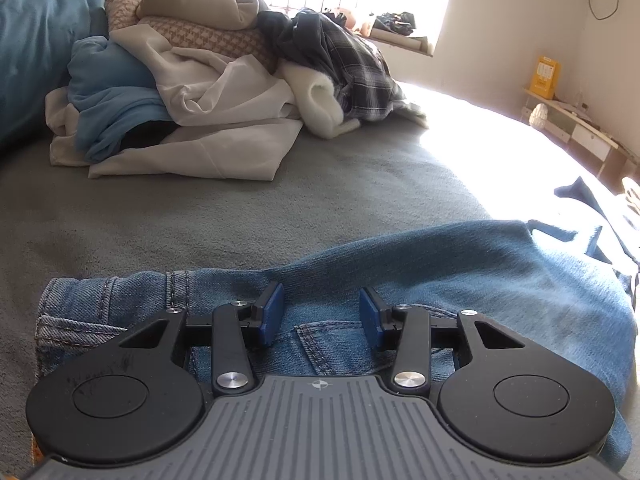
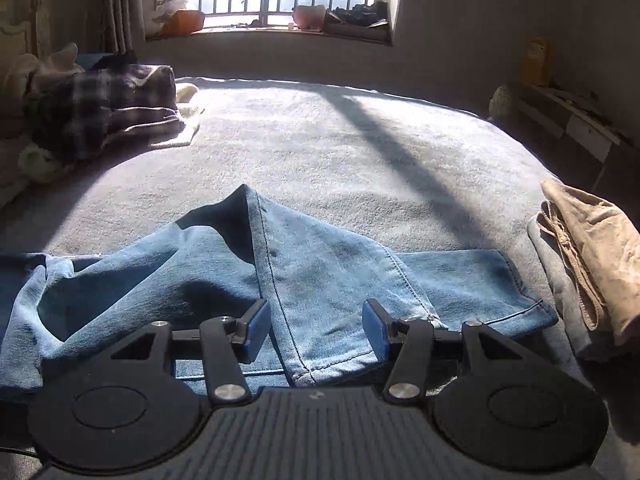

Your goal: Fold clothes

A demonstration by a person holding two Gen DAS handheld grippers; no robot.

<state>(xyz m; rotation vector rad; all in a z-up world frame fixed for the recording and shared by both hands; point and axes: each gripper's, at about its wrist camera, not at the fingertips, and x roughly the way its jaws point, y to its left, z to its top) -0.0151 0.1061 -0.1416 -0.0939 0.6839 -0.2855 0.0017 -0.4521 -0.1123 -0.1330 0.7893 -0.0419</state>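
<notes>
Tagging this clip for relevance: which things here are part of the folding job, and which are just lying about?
Part of the job:
jeans
left gripper
right gripper
clothes pile

Lying about:
yellow box
low shelf
windowsill clutter

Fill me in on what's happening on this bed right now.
A person is folding a pair of jeans on the grey bed with a tool in each hand. The left tool sits open over the waistband end, the right tool open over the leg hems. A pile of clothes waits behind.
</notes>
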